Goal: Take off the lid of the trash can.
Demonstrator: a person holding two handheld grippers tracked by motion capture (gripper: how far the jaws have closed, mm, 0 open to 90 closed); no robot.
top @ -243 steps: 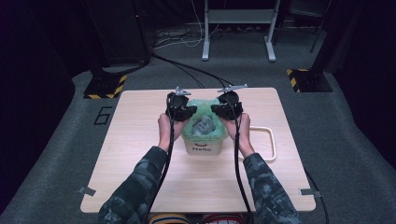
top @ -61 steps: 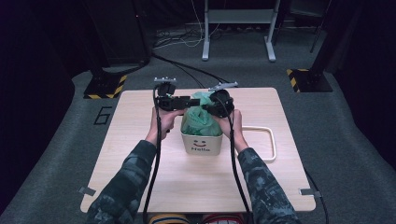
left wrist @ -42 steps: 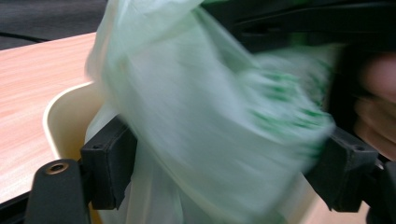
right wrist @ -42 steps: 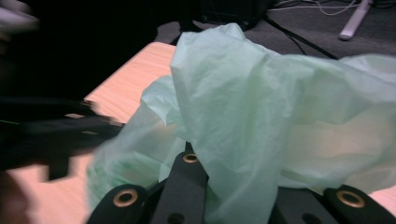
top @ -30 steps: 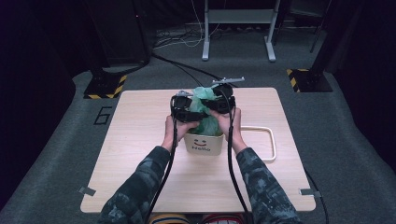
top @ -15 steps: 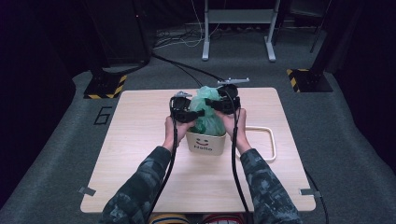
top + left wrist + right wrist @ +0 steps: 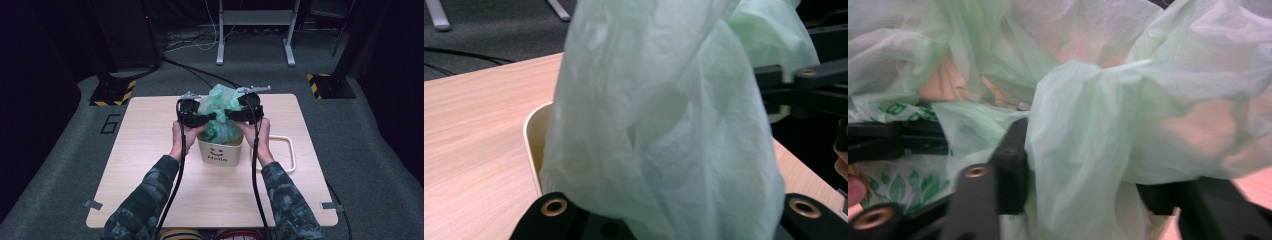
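A thin green plastic bag (image 7: pixel 220 107) rises out of a small cream bin (image 7: pixel 220 150) printed "Hello", at the middle of the wooden table (image 7: pixel 150 165). My left gripper (image 7: pixel 207 119) comes in from the left and is shut on the bag's bunched upper part. My right gripper (image 7: pixel 231 114) meets it from the right, also shut on the bag. In the left gripper view the bag (image 7: pixel 664 125) stands over the bin's rim (image 7: pixel 531 135), hiding my left gripper (image 7: pixel 679 220). In the right gripper view a gathered fold of the bag (image 7: pixel 1083 140) sits in my right gripper (image 7: pixel 1088 185).
A cream rectangular frame (image 7: pixel 290 155) lies flat just right of the bin. The table's far edge is close behind the bag. Dark stands and cables (image 7: pixel 200 75) sit on the grey floor beyond. Bare tabletop lies left of the bin and in front of it.
Both grippers have come together above the bin and risen a little. The bag, earlier low in the bin, is now drawn up into a tall bunch.
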